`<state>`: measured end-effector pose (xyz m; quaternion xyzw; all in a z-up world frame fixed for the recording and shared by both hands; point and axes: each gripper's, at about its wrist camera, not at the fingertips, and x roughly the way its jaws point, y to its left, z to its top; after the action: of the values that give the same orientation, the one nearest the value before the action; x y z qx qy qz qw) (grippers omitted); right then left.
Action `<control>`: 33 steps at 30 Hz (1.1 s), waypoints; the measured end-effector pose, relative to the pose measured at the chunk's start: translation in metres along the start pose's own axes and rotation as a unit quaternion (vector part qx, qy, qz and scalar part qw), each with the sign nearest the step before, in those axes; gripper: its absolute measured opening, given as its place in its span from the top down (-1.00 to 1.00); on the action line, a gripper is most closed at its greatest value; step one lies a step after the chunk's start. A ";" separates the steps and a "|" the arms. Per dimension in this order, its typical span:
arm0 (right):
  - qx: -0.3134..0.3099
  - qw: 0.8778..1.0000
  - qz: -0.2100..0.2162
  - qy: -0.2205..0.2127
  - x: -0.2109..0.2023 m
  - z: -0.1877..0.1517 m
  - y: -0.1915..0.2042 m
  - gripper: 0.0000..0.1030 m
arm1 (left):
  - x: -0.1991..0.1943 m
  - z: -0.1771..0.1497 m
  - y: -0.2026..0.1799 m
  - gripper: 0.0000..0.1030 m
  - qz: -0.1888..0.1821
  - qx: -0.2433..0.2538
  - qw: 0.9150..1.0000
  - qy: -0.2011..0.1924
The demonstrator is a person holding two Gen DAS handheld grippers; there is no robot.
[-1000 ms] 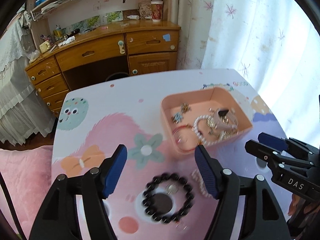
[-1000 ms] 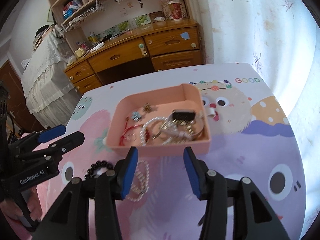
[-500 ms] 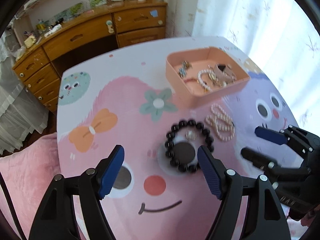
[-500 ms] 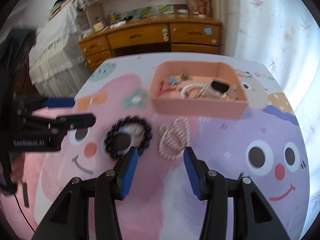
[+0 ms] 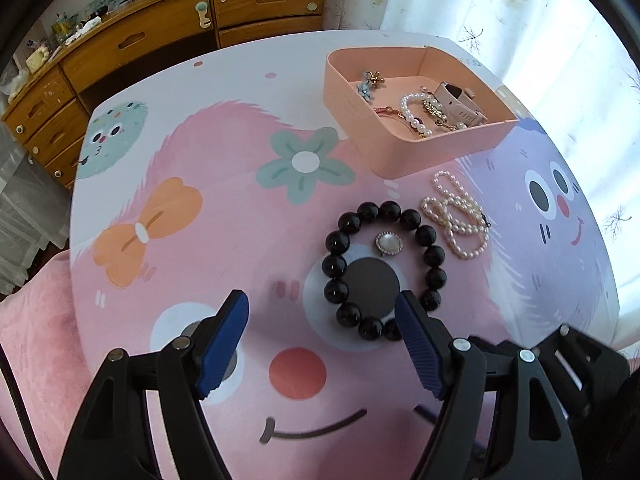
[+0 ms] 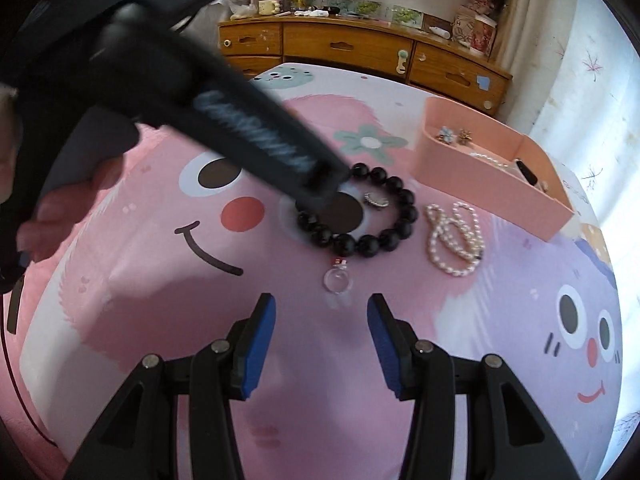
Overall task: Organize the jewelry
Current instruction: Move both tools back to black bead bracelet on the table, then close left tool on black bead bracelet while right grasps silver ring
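Observation:
A black bead bracelet [image 5: 384,270] lies on the cartoon-print table, also in the right wrist view [image 6: 384,216]. A round pearl brooch [image 5: 387,243] lies inside its ring. A pearl necklace [image 5: 456,216] lies coiled to its right. A clear ring with a red bit [image 6: 338,280] lies just in front of the bracelet. A pink tray [image 5: 360,92] holds several jewelry pieces. My left gripper [image 5: 322,340] is open, just short of the bracelet. My right gripper [image 6: 320,340] is open and empty above the table near the ring.
The left gripper's black body [image 6: 240,120] crosses the right wrist view and hides part of the bracelet. A wooden desk with drawers [image 5: 200,24] stands behind the table. Curtains [image 5: 520,8] hang at the right. Pink bedding [image 5: 32,340] lies off the table's left edge.
Both grippers have pulled back from the pink tray toward the table's near side. The bracelet, necklace and ring now lie farther ahead in view. Both stay open.

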<state>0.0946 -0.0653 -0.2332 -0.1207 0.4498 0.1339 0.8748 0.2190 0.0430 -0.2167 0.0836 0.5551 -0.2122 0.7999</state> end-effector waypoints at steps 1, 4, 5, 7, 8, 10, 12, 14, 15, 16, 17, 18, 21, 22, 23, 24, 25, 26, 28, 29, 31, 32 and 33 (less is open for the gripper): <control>0.002 1.000 -0.004 -0.002 0.002 0.000 0.001 0.07 | 0.002 0.001 0.000 -0.43 0.000 0.000 1.000 -0.001; 0.009 1.000 -0.009 -0.009 0.005 0.001 0.001 0.07 | 0.008 0.005 -0.001 -0.43 -0.008 -0.002 1.000 -0.008; 0.012 1.000 -0.009 -0.010 0.006 0.002 0.000 0.07 | 0.008 0.006 -0.002 -0.39 -0.009 -0.003 1.000 -0.012; 0.019 1.000 -0.006 -0.011 0.008 0.001 -0.002 0.07 | 0.008 0.007 -0.004 -0.34 -0.009 0.000 1.000 -0.023; 0.023 1.000 -0.004 -0.012 0.007 0.001 -0.002 0.07 | 0.009 0.007 -0.005 -0.27 -0.010 0.004 1.000 -0.024; 0.024 1.000 -0.002 -0.012 0.008 0.000 -0.003 0.07 | 0.012 0.008 -0.007 -0.12 -0.011 0.009 1.000 -0.023; 0.022 1.000 0.002 -0.015 0.007 0.000 -0.004 0.08 | 0.015 0.008 -0.009 0.05 -0.011 0.012 1.000 -0.017; 0.025 1.000 0.007 -0.015 0.008 0.000 -0.005 0.09 | 0.019 0.008 -0.010 0.16 -0.010 0.016 1.000 -0.013; 0.028 0.999 0.011 -0.016 0.009 0.001 -0.006 0.16 | 0.019 0.008 -0.011 0.17 -0.009 0.018 1.000 -0.013; 0.029 0.999 0.007 -0.018 0.010 0.001 -0.007 0.22 | 0.020 0.007 -0.011 0.19 -0.008 0.020 1.000 -0.013; 0.029 0.999 0.008 -0.020 0.010 0.002 -0.007 0.36 | 0.021 0.007 -0.012 0.23 -0.008 0.021 1.000 -0.012; 0.029 0.999 0.006 -0.022 0.010 0.003 -0.006 0.47 | 0.022 0.007 -0.011 0.28 -0.007 0.020 1.000 -0.010; 0.033 0.999 0.004 -0.025 0.013 0.006 -0.006 0.59 | 0.022 0.006 -0.011 0.37 -0.008 0.021 1.000 -0.010; 0.034 0.999 0.003 -0.026 0.014 0.007 -0.006 0.61 | 0.022 0.006 -0.011 0.40 -0.008 0.022 1.000 -0.011; 0.033 0.999 0.003 -0.027 0.014 0.008 -0.005 0.66 | 0.022 0.006 -0.011 0.46 -0.008 0.022 1.000 -0.012; 0.033 0.999 0.003 -0.027 0.016 0.010 -0.006 0.70 | 0.022 0.005 -0.010 0.51 -0.008 0.023 1.000 -0.013; 0.034 0.999 0.004 -0.027 0.017 0.011 -0.006 0.70 | 0.023 0.005 -0.010 0.64 -0.008 0.022 1.000 -0.014; 0.035 0.999 0.005 -0.027 0.017 0.012 -0.006 0.70 | 0.023 0.005 -0.009 0.75 -0.008 0.019 1.000 -0.015; 0.035 0.999 0.005 -0.026 0.019 0.015 -0.007 0.70 | 0.023 0.004 -0.006 0.75 -0.012 0.001 1.000 -0.020; 0.035 0.999 0.006 -0.026 0.019 0.015 -0.007 0.71 | 0.022 0.003 -0.004 0.75 -0.013 -0.011 1.000 -0.025; 0.038 0.999 0.007 -0.026 0.022 0.019 -0.010 0.70 | 0.022 0.002 -0.001 0.75 -0.010 -0.022 0.999 -0.033; 0.039 0.999 0.008 -0.025 0.022 0.019 -0.010 0.71 | 0.022 0.001 -0.001 0.75 -0.005 -0.023 0.999 -0.035; 0.039 0.999 0.009 -0.024 0.022 0.019 -0.010 0.71 | 0.021 0.001 -0.001 0.75 -0.001 -0.022 0.999 -0.038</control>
<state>0.1250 -0.0658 -0.2391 -0.0793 0.4350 0.1272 0.8879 0.2256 0.0362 -0.2359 0.0574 0.5293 -0.2043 0.8215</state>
